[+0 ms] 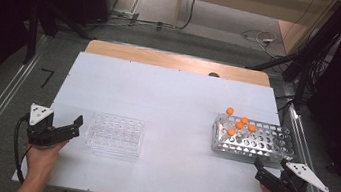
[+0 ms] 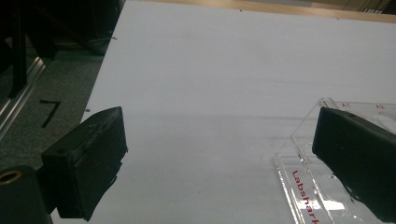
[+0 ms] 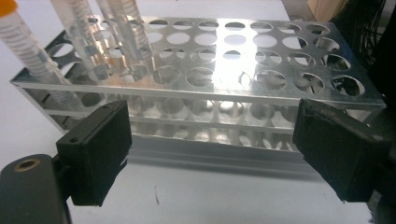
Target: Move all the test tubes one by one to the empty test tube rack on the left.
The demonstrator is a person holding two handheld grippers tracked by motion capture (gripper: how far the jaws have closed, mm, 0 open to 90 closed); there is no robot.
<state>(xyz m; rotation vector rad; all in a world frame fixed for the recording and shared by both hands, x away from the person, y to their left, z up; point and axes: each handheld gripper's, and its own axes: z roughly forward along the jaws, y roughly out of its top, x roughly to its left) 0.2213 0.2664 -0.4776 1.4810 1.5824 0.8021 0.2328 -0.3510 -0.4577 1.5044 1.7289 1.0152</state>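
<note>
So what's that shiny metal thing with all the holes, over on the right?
It is a metal tube rack, a rectangular frame of bright, silvery, reflective plate with rows of round holes through stacked tiers. It stands flat on the white table, toward the right edge. Five clear tubes with orange caps stand clustered in holes at its left end; the other holes look empty. The right gripper, open, sits just in front of it, not touching.
</note>
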